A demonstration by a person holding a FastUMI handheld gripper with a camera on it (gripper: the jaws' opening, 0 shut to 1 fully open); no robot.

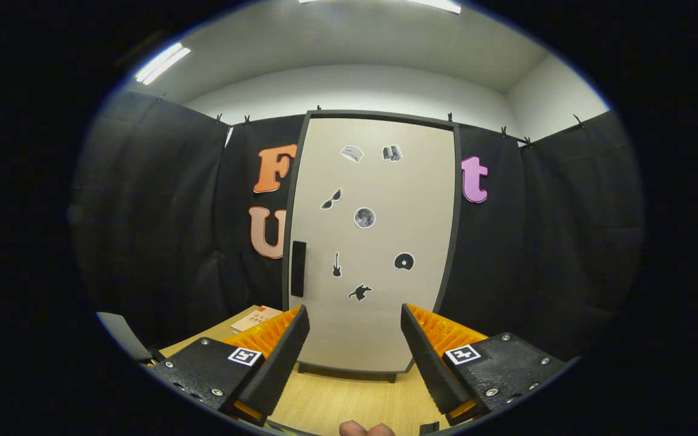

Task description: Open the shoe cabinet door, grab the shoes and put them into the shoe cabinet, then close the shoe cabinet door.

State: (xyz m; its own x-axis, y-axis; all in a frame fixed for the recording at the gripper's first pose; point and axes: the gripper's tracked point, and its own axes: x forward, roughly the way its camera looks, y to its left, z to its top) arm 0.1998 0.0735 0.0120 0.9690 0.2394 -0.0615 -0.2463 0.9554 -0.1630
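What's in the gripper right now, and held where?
Nothing. The gripper is open, fingers apart and empty, facing the closed cabinet door; its handle is untouched.

shoe cabinet [373, 242] on table [337, 406], beyond spread gripper [355, 339], booklet [255, 319] at its left

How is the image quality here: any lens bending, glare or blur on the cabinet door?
Gripper view: fisheye bending bows the shoe cabinet door edges and the wall tops; ceiling lights burn out to white, yet the door is evenly lit without glare; its stickers and dark handle read sharp; the open gripper near the lens looks crisp too, with nothing between its fingers.
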